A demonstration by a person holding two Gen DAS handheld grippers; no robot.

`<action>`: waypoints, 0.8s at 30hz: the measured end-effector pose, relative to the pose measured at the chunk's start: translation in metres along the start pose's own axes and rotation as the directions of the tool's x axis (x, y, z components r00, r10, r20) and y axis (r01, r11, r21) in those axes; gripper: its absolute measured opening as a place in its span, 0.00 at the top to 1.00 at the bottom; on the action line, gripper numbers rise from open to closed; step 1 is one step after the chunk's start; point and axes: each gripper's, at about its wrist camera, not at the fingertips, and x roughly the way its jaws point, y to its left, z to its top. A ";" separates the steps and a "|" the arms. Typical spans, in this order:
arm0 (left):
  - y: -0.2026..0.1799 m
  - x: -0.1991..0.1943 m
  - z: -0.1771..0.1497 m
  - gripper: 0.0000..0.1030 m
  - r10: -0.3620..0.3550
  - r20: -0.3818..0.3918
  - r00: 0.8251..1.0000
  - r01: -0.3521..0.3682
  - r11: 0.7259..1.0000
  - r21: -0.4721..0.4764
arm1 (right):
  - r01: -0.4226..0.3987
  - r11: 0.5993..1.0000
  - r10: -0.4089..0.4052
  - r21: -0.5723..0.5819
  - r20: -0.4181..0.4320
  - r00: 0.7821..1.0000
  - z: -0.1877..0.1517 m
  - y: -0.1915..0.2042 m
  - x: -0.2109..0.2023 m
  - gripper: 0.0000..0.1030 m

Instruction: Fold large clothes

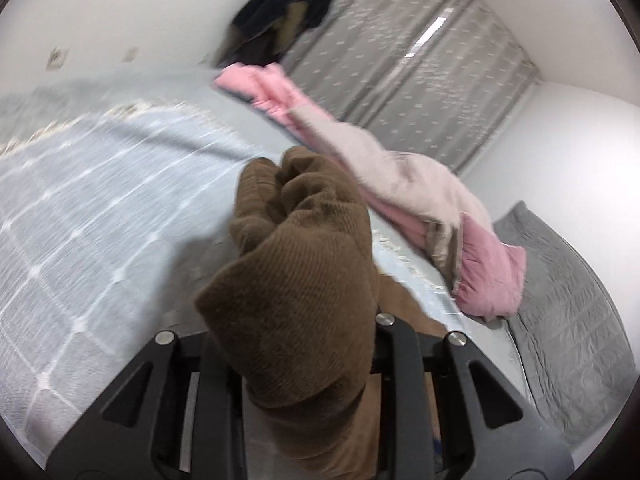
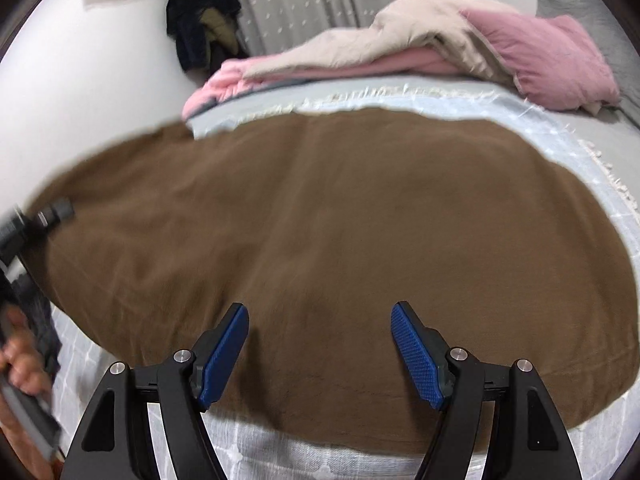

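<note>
A large brown ribbed garment [image 2: 320, 220] lies spread over the pale blue checked bedcover [image 2: 600, 184]. My right gripper [image 2: 318, 320] is open just above its near part, blue pads [image 2: 416, 356] wide apart and empty. My left gripper [image 1: 296, 320] is shut on a bunched edge of the brown garment [image 1: 296, 272], which drapes over and hides the fingers. In the right wrist view the left gripper [image 2: 52, 212] shows at the far left, holding the garment's left edge lifted.
A pink and beige quilt [image 2: 440, 48] lies bunched along the far side of the bed, also in the left wrist view [image 1: 400, 184]. Dark clothes [image 2: 204, 16] hang on the white wall. Grey curtains [image 1: 420, 72] and a grey pillow [image 1: 560, 300] lie beyond.
</note>
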 end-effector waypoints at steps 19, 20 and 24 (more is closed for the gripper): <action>-0.166 0.094 -0.196 0.49 -0.090 -0.620 0.780 0.511 0.664 0.546 | -0.182 0.732 0.050 0.657 0.214 0.976 -0.021 -0.205 -0.074 0.27; -0.167 0.085 -0.204 0.48 -0.080 -0.576 0.814 0.499 0.605 0.621 | -0.208 0.712 0.066 0.670 0.231 0.971 -0.023 -0.210 -0.075 0.27; -0.172 0.053 -0.197 0.28 -0.083 -0.563 0.823 0.518 0.517 0.681 | -0.287 0.681 0.154 0.674 0.251 0.956 -0.024 -0.207 -0.070 0.27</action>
